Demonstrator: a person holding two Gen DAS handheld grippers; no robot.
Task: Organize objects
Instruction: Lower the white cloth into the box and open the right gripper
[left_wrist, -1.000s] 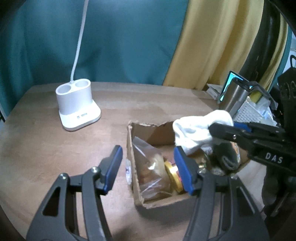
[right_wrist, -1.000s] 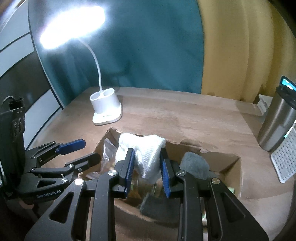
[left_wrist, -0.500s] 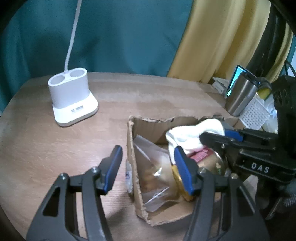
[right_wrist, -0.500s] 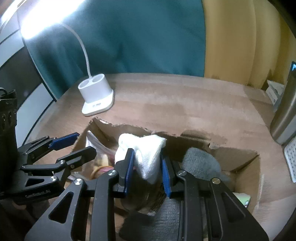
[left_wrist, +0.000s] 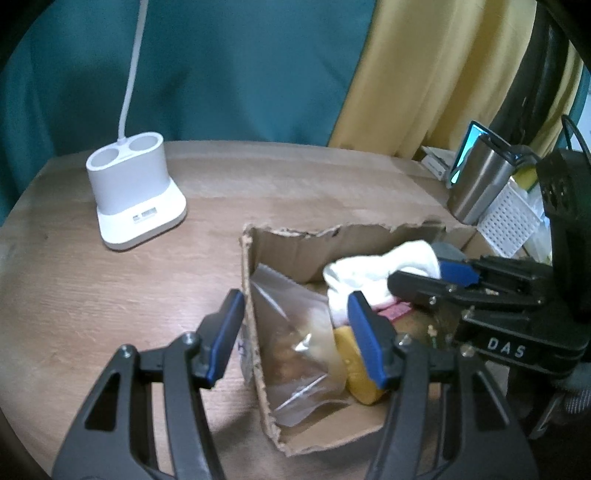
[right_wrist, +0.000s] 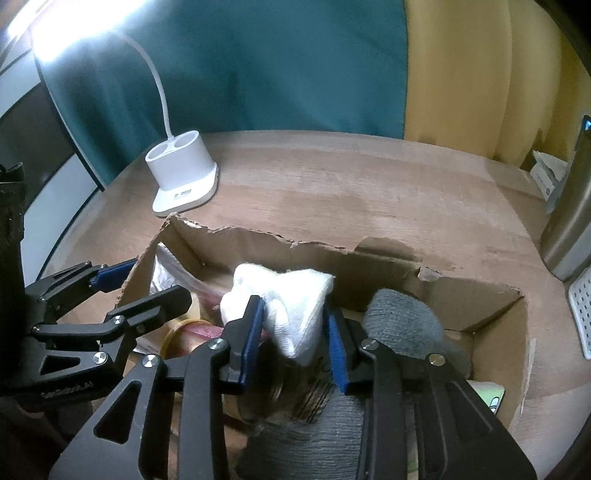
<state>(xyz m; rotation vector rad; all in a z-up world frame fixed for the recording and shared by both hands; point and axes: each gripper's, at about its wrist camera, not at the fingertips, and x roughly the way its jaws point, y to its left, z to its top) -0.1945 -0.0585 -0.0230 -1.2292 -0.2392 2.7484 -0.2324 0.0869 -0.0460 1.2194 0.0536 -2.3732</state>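
Note:
A torn cardboard box sits on the wooden table. It holds a clear plastic bag, a gold-lidded jar and grey cloth. My right gripper is shut on a white cloth and holds it low inside the box; the gripper and the cloth also show in the left wrist view. My left gripper is open and empty, straddling the box's left wall; it also shows in the right wrist view.
A white lamp base stands at the far left of the table. A steel tumbler and a white perforated basket stand at the right. Teal and yellow curtains hang behind.
My right gripper has lowered the white cloth down into the box. My left gripper has stayed open at the box's left wall, shifting slightly.

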